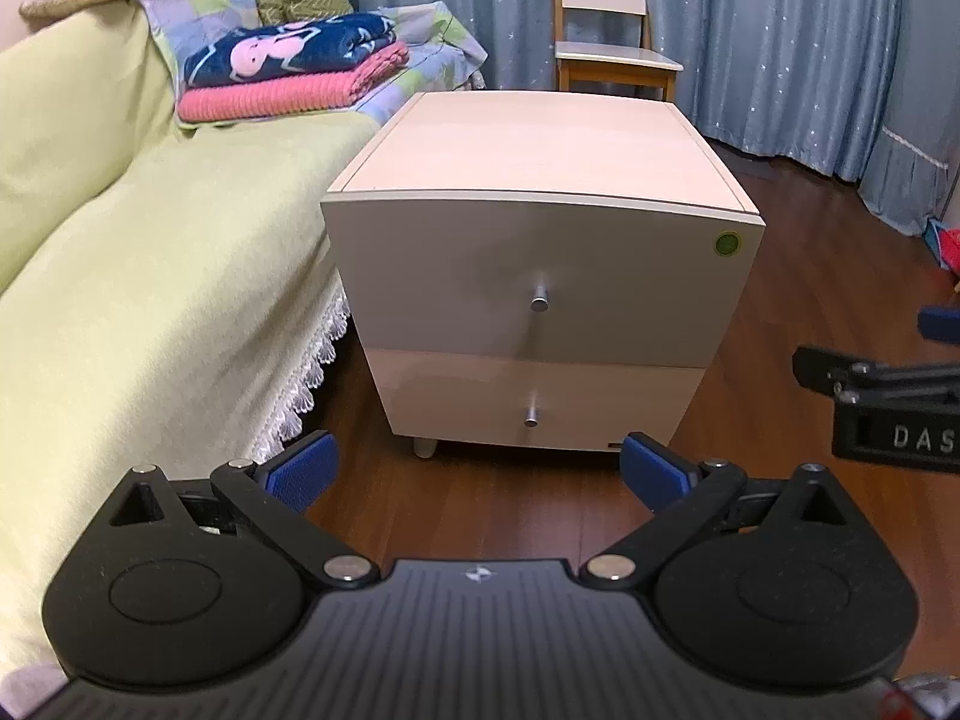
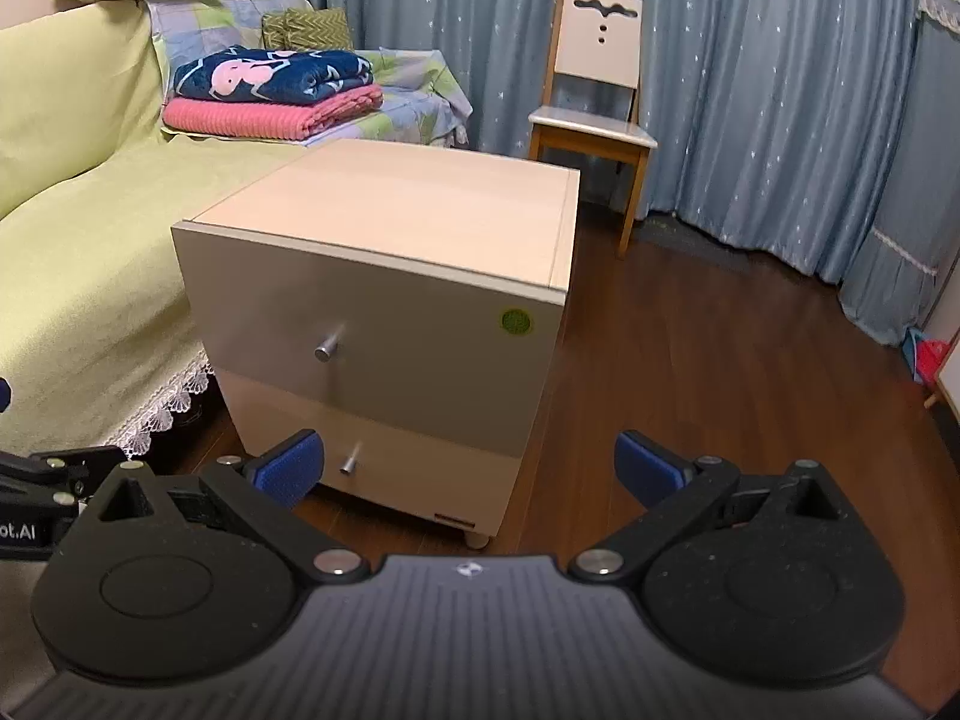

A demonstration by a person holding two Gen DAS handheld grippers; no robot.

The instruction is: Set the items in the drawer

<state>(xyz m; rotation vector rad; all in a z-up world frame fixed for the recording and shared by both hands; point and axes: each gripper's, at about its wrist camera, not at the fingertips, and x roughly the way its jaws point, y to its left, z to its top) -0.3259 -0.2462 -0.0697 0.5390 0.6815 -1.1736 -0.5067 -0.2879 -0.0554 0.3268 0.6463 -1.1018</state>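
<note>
Where sofa (image 1: 150,276) meets wood floor (image 1: 798,276), a closed two-drawer nightstand (image 1: 540,180).

My fingers (image 1: 303,471): blue pads, black linkage and body. Nightstand (image 2: 384,276): cream fronts, pale peach wood-tone top, silver knobs (image 1: 540,300), round green sticker (image 1: 727,244) at upper drawer's corner. Floor (image 2: 690,372): dark reddish-brown wood planks. Sofa cover (image 1: 138,228): plain yellow-green, white lace trim (image 2: 162,414) on hem. Folded blankets: navy one (image 1: 288,48) with pink and white figures, on a coral-pink ribbed one (image 1: 282,93). Throw behind them (image 2: 240,18): lavender and green patchwork. Cushion (image 2: 309,27): olive chevron. Curtains (image 2: 750,90): grey-blue with small white stars. Chair (image 2: 594,114): white seat and back, tan wood legs.
</note>
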